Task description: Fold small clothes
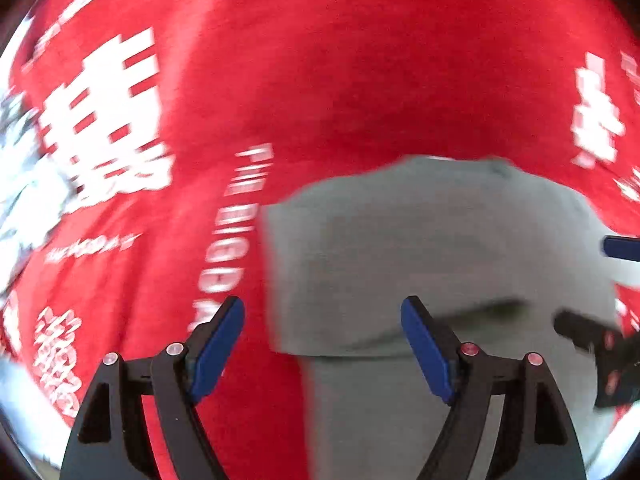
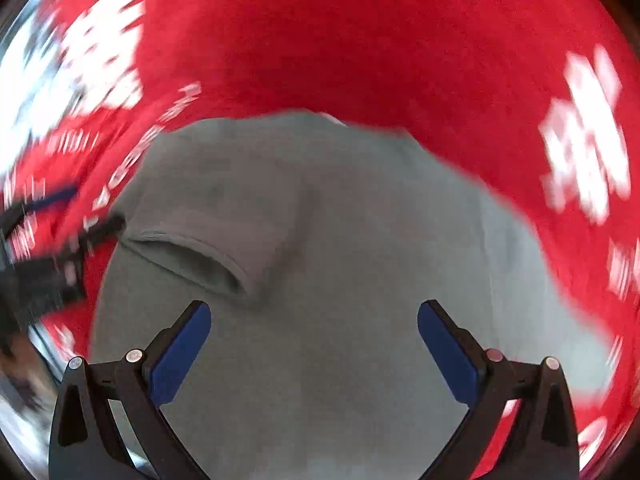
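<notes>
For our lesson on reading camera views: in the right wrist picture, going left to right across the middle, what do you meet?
The other gripper at the left edge → the sleeve folded onto the grey garment → the red printed cloth.

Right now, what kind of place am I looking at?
Probably a clothes-folding table: a grey T-shirt lies on a red cloth with white lettering, with both open grippers above it. The room itself is out of view.

A red cloth (image 1: 320,80) printed with large white characters and lines of white lettering is spread flat across the whole counter, and at its far left edge there seems to be a pale, blurred surface (image 1: 16,184) beyond it.
</notes>
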`<action>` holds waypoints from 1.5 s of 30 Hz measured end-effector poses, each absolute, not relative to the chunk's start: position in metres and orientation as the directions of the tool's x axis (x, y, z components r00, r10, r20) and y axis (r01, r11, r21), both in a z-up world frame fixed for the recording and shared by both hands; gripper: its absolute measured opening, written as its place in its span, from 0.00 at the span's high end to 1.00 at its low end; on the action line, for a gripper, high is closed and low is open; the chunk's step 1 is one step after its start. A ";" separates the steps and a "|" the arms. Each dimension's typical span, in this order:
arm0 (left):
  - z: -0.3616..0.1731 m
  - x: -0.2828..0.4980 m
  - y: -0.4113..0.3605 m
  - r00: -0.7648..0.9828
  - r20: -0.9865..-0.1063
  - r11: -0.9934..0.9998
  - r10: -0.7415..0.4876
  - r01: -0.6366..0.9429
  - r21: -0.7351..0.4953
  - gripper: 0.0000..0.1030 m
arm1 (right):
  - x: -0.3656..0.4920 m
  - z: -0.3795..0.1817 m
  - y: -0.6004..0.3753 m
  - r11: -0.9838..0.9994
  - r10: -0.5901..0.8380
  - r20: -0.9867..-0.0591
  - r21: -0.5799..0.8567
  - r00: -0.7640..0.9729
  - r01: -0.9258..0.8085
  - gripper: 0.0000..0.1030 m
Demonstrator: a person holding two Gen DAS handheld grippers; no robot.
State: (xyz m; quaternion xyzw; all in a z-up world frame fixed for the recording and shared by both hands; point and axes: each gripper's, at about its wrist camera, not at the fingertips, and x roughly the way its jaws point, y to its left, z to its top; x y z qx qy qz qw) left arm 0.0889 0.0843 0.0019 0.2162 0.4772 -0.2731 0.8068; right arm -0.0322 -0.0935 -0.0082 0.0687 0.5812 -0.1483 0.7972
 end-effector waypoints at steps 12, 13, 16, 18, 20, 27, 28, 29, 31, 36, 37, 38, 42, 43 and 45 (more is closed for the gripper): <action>-0.060 0.130 0.088 0.326 -0.937 0.809 -0.126 0.580 0.093 0.21 | 0.017 -0.038 -0.114 0.925 -0.134 -0.937 -0.002 0.322 0.380 0.94; -0.061 0.131 0.088 0.312 -0.940 0.812 -0.136 0.579 0.075 0.21 | -0.004 -0.031 -0.144 0.842 -0.052 -0.916 0.175 0.398 0.511 0.94; -0.060 0.139 0.082 0.288 -0.947 0.815 -0.142 0.577 0.053 0.21 | -0.049 -0.045 -0.191 0.581 0.059 -0.862 0.440 0.504 0.685 0.94; -0.059 0.148 0.078 0.279 -0.949 0.817 -0.144 0.575 0.045 0.21 | -0.075 -0.069 -0.211 0.380 0.149 -0.801 0.587 0.579 0.715 0.90; -0.063 0.160 0.071 0.247 -0.957 0.819 -0.154 0.574 0.017 0.21 | -0.095 -0.092 -0.223 0.199 0.218 -0.734 0.678 0.643 0.707 0.81; -0.080 0.189 0.029 0.183 -0.972 0.801 -0.150 0.599 -0.011 0.21 | -0.126 -0.089 -0.251 0.018 0.132 -0.652 0.754 0.746 0.656 0.41; -0.080 0.189 0.025 0.188 -0.972 0.795 -0.144 0.607 -0.001 0.21 | -0.131 -0.091 -0.255 -0.014 0.110 -0.646 0.759 0.756 0.651 0.41; -0.080 0.189 0.023 0.189 -0.972 0.790 -0.139 0.613 0.006 0.21 | -0.139 -0.092 -0.259 -0.052 0.084 -0.639 0.763 0.764 0.644 0.41; -0.080 0.189 0.022 0.177 -0.975 0.786 -0.135 0.618 0.004 0.21 | -0.156 -0.096 -0.268 -0.150 0.029 -0.625 0.769 0.780 0.622 0.42; -0.084 0.197 0.024 0.112 -0.982 0.794 -0.152 0.605 -0.054 0.21 | -0.169 -0.097 -0.260 -0.197 0.053 -0.603 0.775 0.796 0.600 0.42; -0.084 0.198 0.024 0.101 -0.982 0.793 -0.157 0.606 -0.064 0.21 | -0.161 -0.094 -0.251 -0.138 0.087 -0.621 0.767 0.779 0.626 0.42; -0.084 0.202 0.023 0.089 -0.983 0.790 -0.163 0.609 -0.076 0.21 | -0.152 -0.093 -0.243 -0.085 0.110 -0.642 0.754 0.758 0.651 0.42; -0.083 0.201 0.016 0.069 -0.984 0.767 -0.167 0.637 -0.085 0.21 | -0.109 -0.079 -0.242 0.178 0.130 -0.768 0.640 0.627 0.747 0.42; -0.082 0.200 0.014 0.072 -0.983 0.760 -0.168 0.645 -0.082 0.21 | -0.096 -0.076 -0.249 0.240 0.106 -0.796 0.603 0.597 0.761 0.42; -0.081 0.198 0.013 0.077 -0.983 0.755 -0.167 0.651 -0.078 0.21 | -0.073 -0.074 -0.263 0.305 0.098 -0.829 0.552 0.551 0.776 0.49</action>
